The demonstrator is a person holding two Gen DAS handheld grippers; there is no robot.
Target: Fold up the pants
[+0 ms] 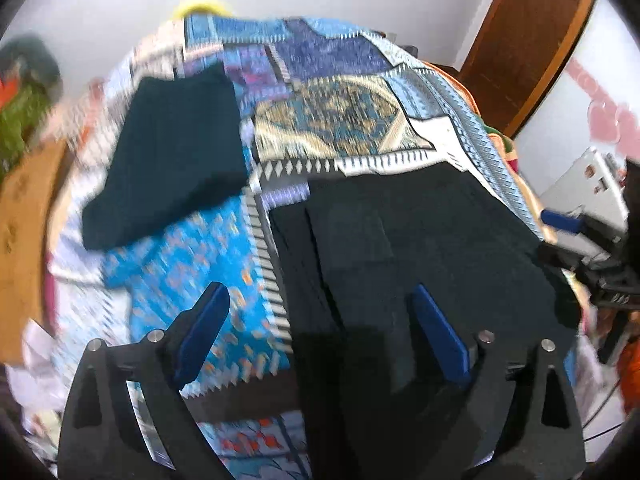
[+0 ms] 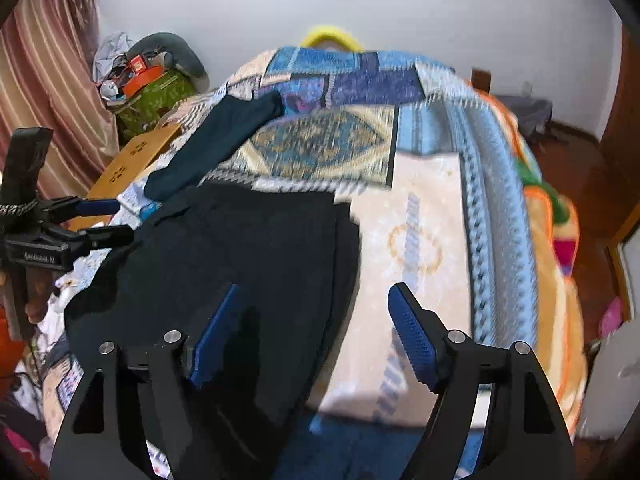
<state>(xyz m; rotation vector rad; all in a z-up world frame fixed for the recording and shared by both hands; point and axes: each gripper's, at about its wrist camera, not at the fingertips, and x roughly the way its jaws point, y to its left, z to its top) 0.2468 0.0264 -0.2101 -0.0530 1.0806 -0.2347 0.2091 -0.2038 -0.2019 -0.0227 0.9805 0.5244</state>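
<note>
Dark navy pants (image 1: 420, 248) lie folded in a flat block on a patterned blue bedspread (image 1: 332, 128); in the right wrist view they (image 2: 240, 264) lie at lower left. A second dark teal garment (image 1: 172, 152) lies further back left, also seen in the right wrist view (image 2: 224, 140). My left gripper (image 1: 320, 304) is open and empty above the pants' left edge. My right gripper (image 2: 316, 304) is open and empty above the pants' right edge. The right gripper shows at the right edge of the left wrist view (image 1: 580, 240); the left gripper shows at the left of the right wrist view (image 2: 92, 220).
The bed stands against a white wall. A wooden side table (image 2: 132, 164) and a pile of bags (image 2: 152, 84) are at the back left. A brown door (image 1: 524, 44) is at the right. An orange blanket (image 2: 552, 240) hangs off the bed's right side.
</note>
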